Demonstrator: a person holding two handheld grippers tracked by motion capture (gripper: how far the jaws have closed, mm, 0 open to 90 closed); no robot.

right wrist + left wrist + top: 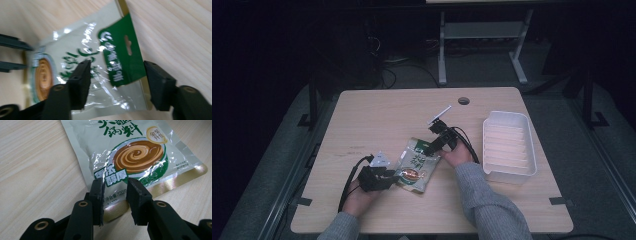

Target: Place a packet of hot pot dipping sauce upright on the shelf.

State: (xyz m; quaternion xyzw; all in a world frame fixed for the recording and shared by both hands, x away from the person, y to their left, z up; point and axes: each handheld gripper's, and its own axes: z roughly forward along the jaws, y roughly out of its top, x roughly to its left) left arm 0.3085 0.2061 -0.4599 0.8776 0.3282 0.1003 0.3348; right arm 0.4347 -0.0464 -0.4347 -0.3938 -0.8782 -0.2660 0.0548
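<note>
Your left gripper (115, 192) and right gripper (116, 82) both hover with jaws apart over the pouch (415, 165); nothing gripped, tray (509, 146) empty.

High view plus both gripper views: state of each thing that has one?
sauce pouch: sealed, lying flat on the table, printed face up.
left tool: open, jaws astride the pouch's gold bottom edge.
right tool: open wide, jaws astride the pouch's green header end.
white tray: empty, upright, apart from the pouch.
</note>
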